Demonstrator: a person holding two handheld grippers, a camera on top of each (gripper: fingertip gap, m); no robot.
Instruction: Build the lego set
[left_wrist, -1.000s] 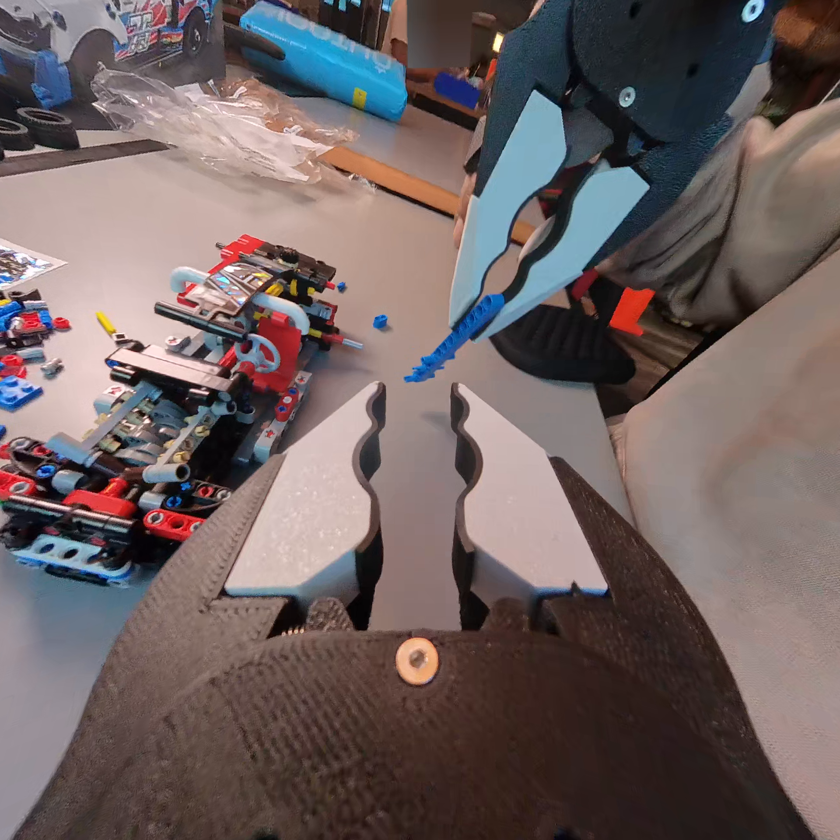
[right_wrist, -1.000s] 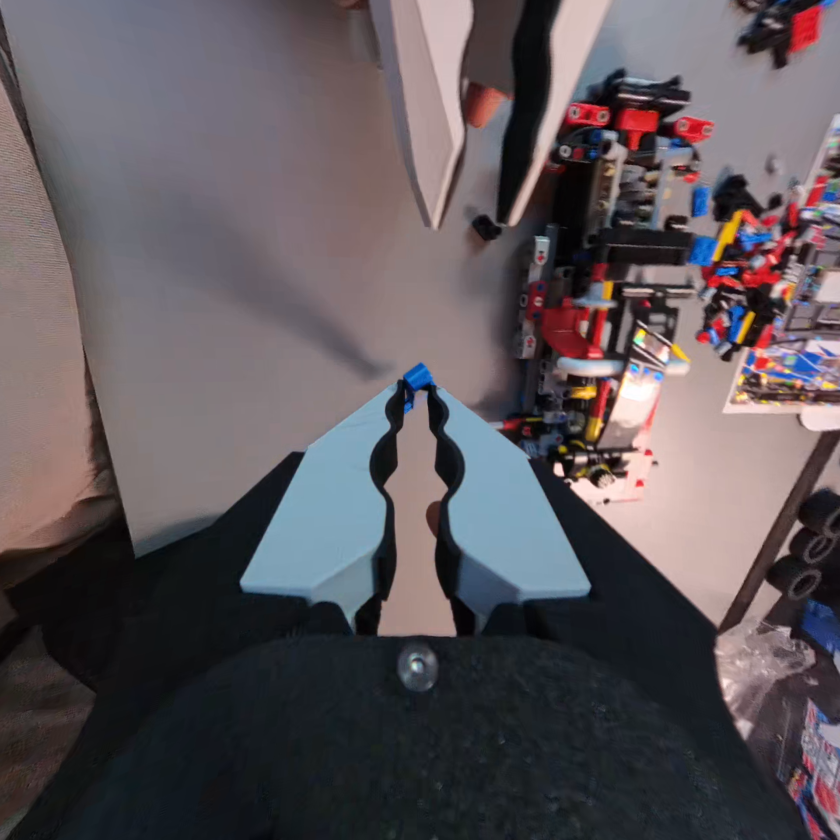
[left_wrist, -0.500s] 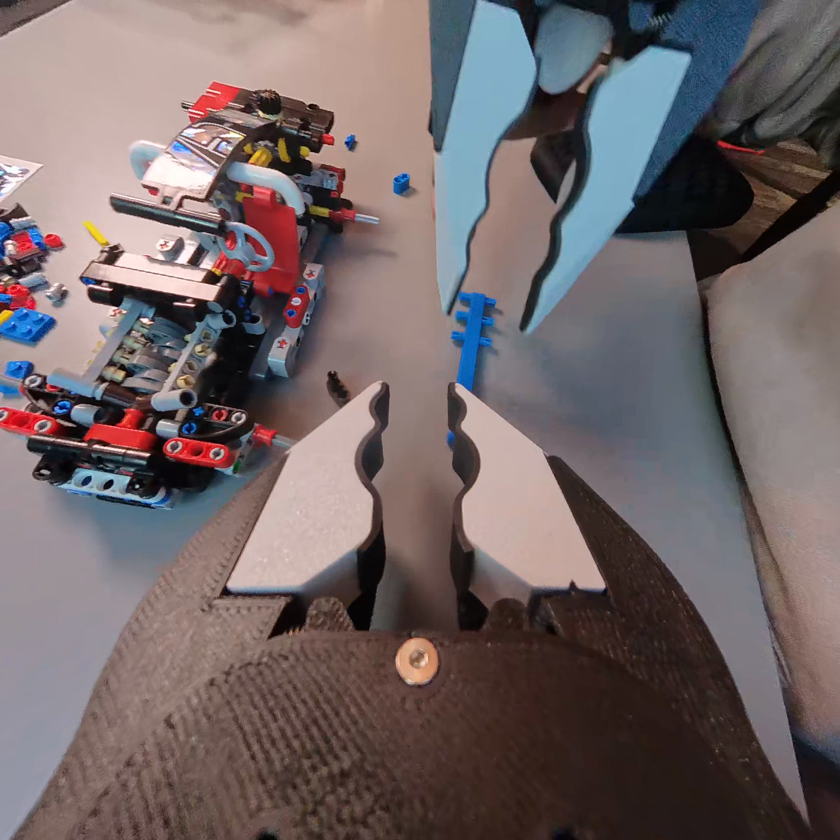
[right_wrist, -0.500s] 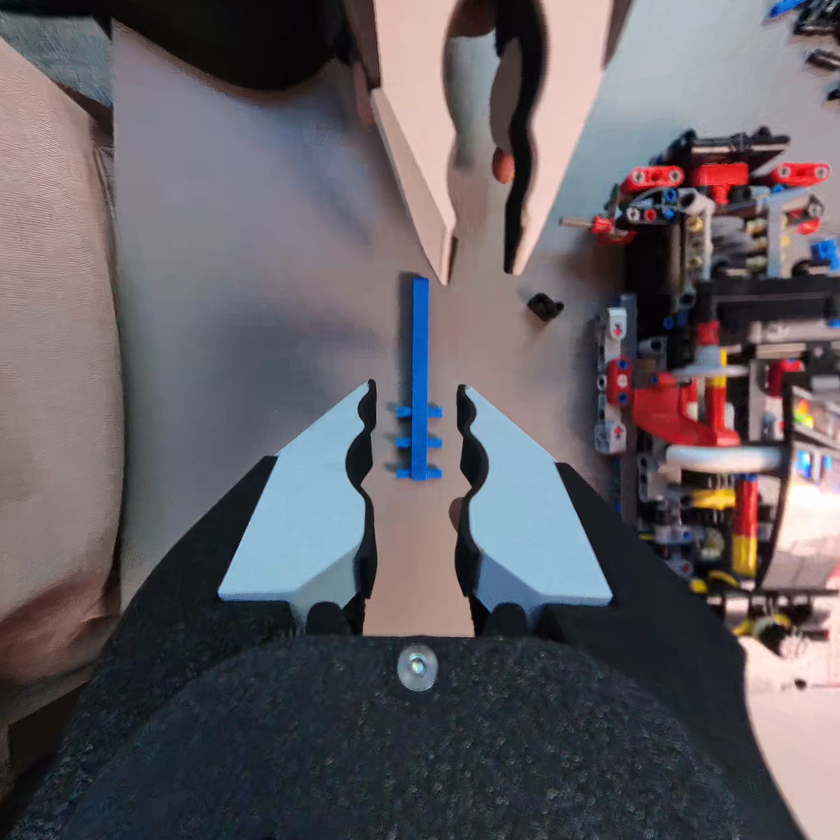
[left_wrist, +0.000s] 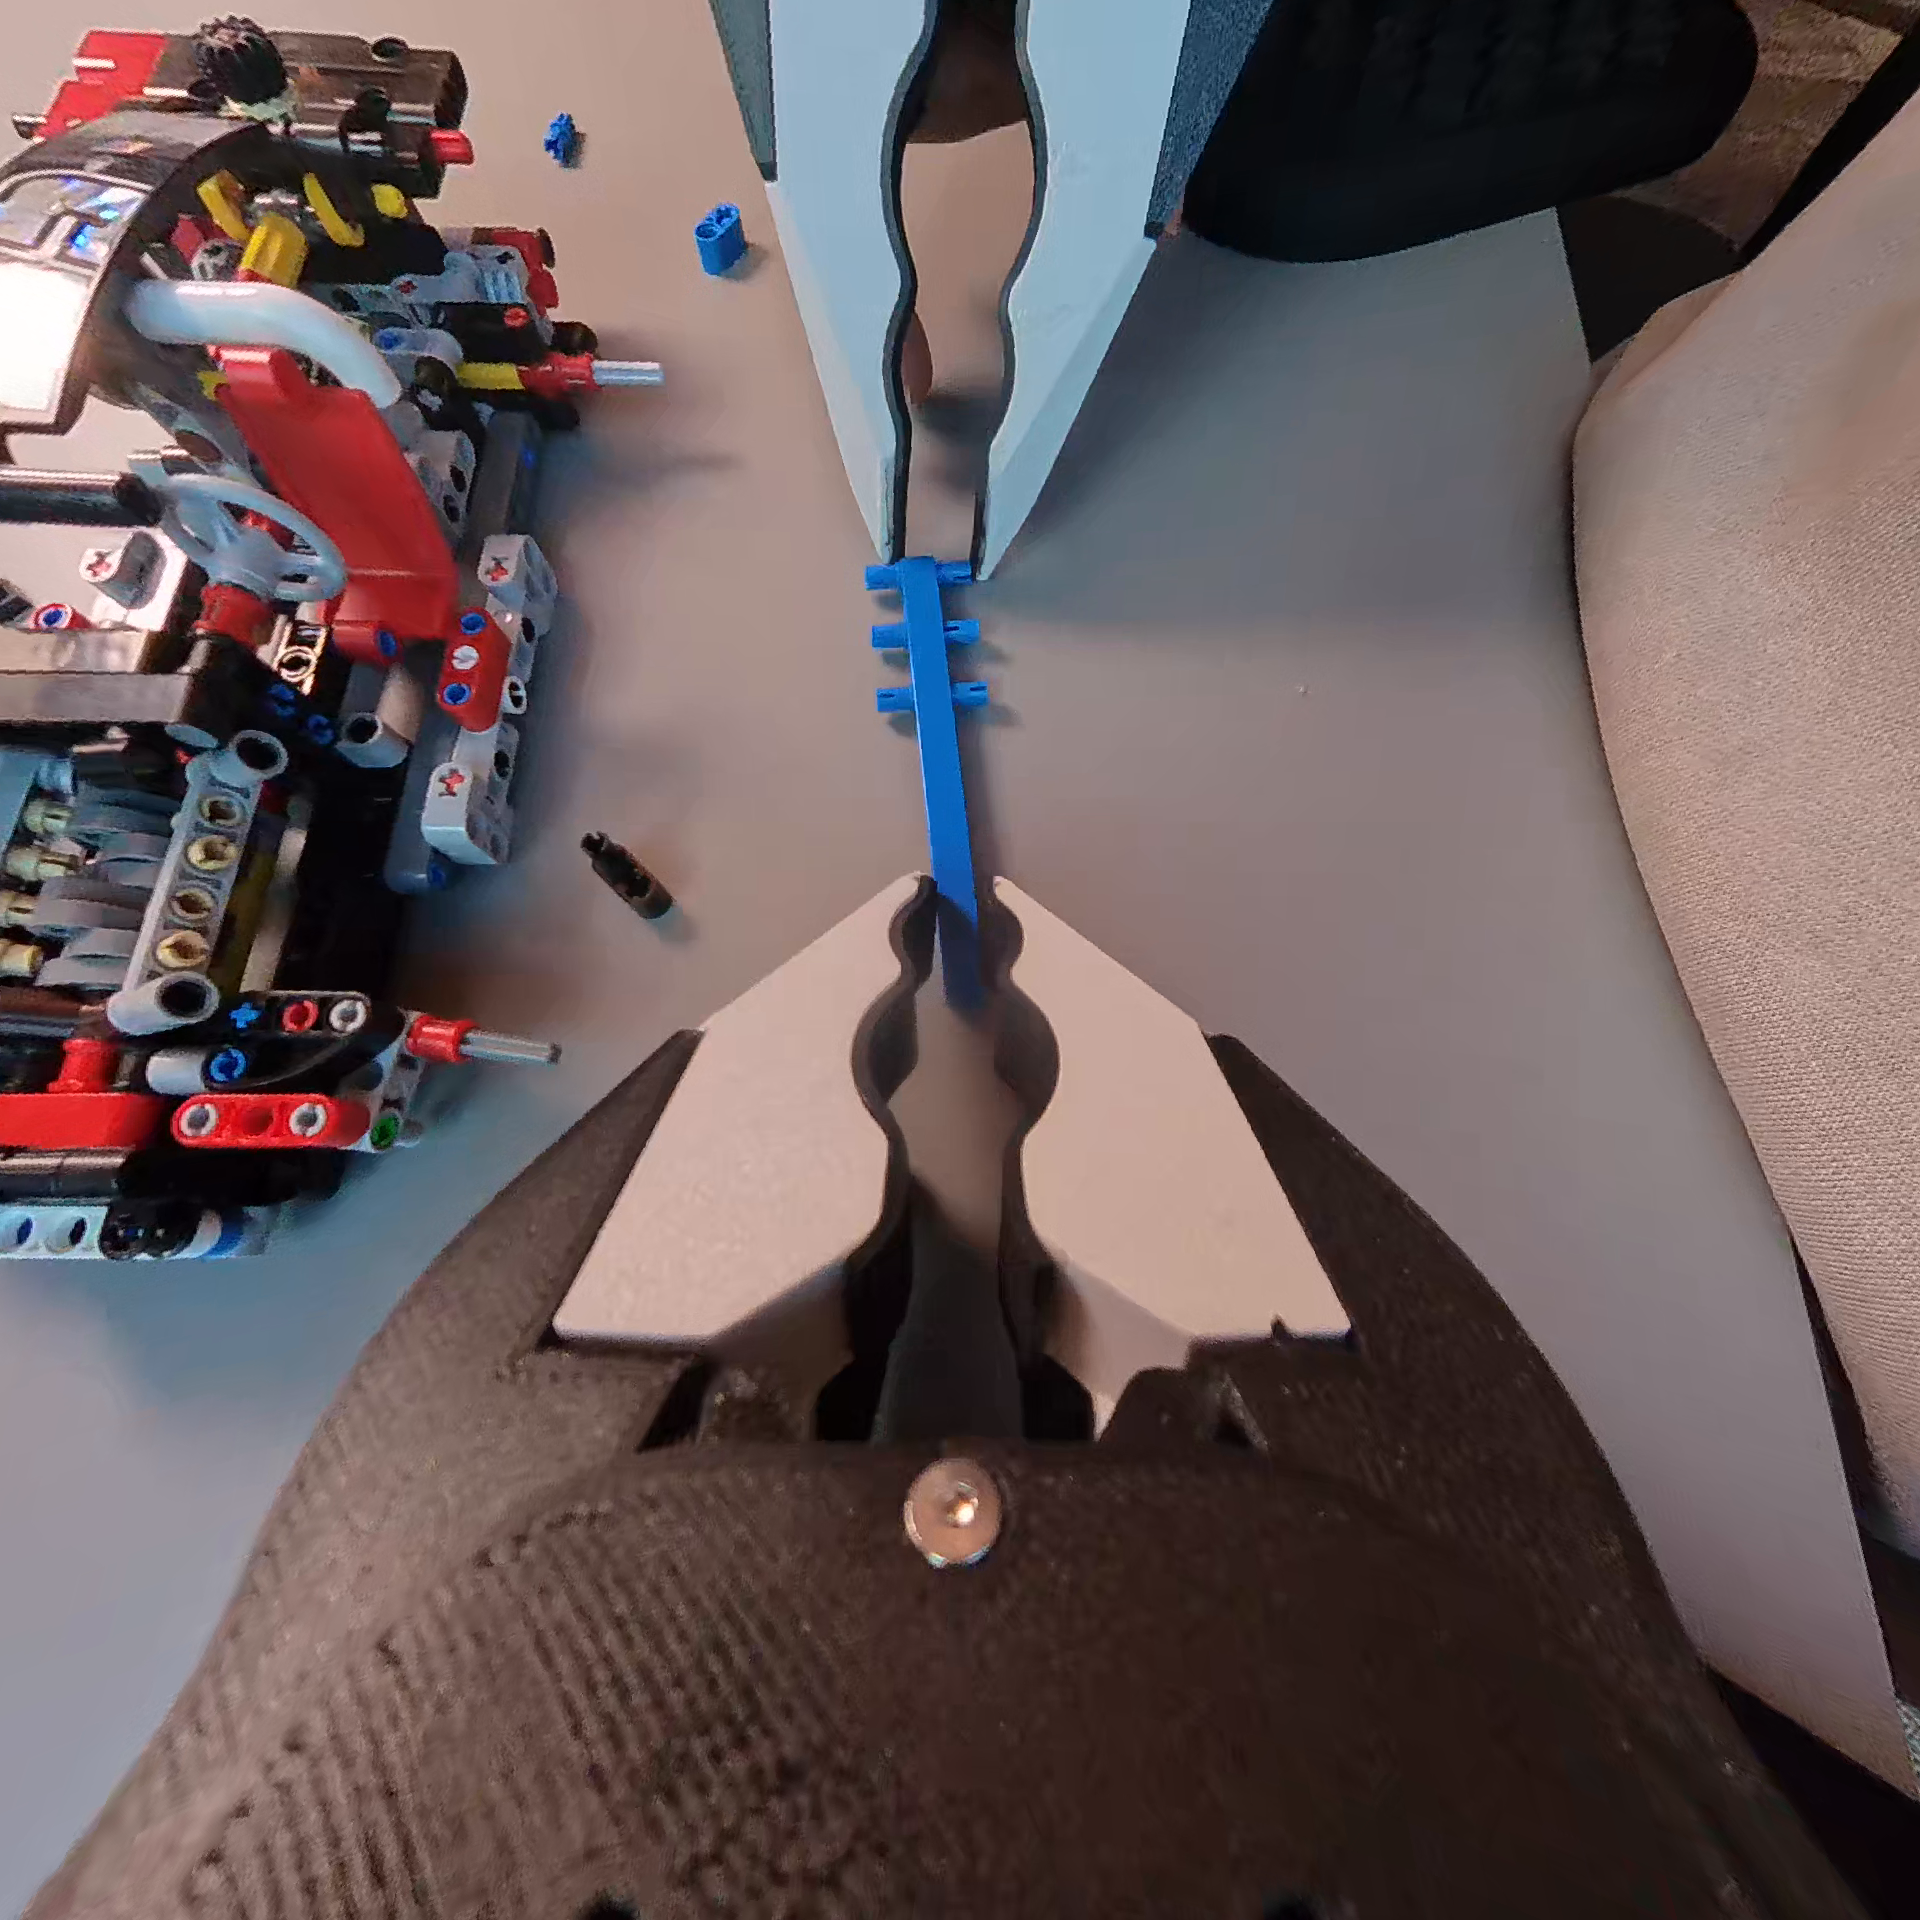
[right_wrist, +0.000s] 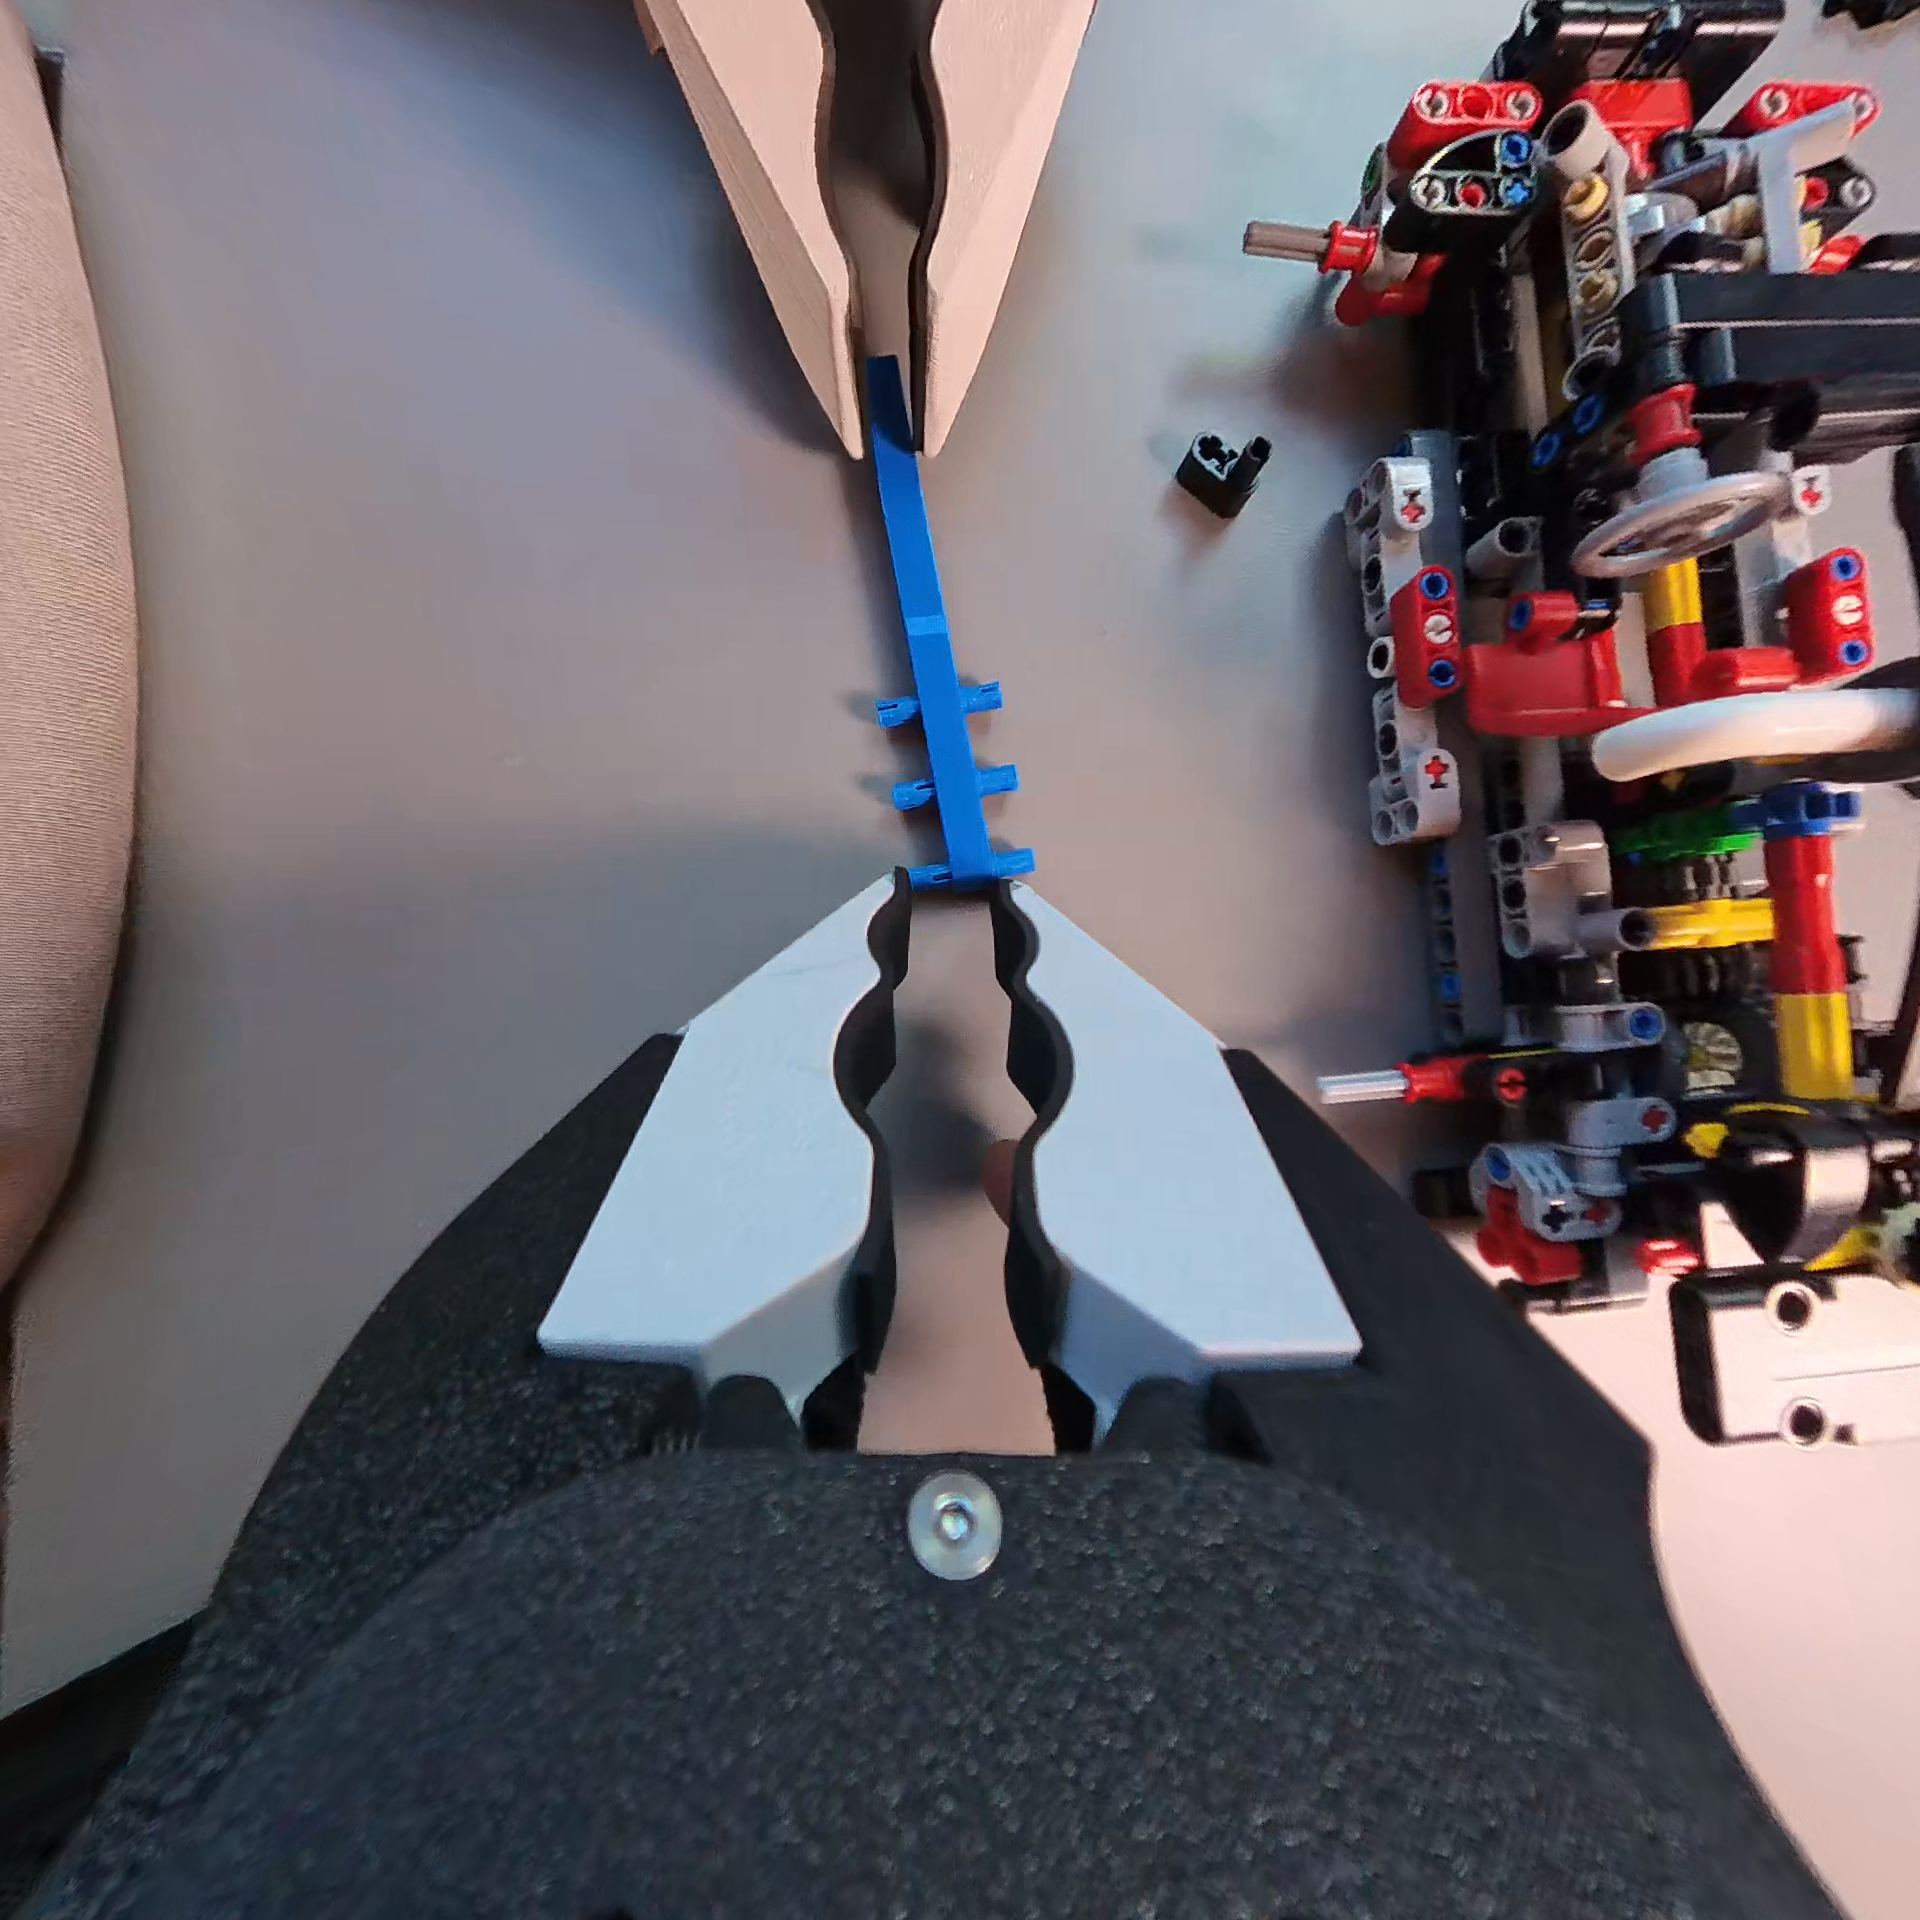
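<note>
Blue and slender, the lego beam (left_wrist: 940, 748) spans the gap between your two tongs above the grey worktop (left_wrist: 1299, 727), its long axis running straight from one to the other. Your left tongs (left_wrist: 956, 883) clench its plain end; your right tongs (right_wrist: 954, 881) grip the end bristling with pegs. The half-built car (left_wrist: 260, 623) sits alongside.

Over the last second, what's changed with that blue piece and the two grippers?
The blue piece went from pinched in the right gripper above the table to lying flat when that gripper opened. Now the left gripper has shut on its plain end, and the right gripper's tips have closed in around the pegged end, though a firm grip isn't clear. The car model and small black connector stayed put.
</note>
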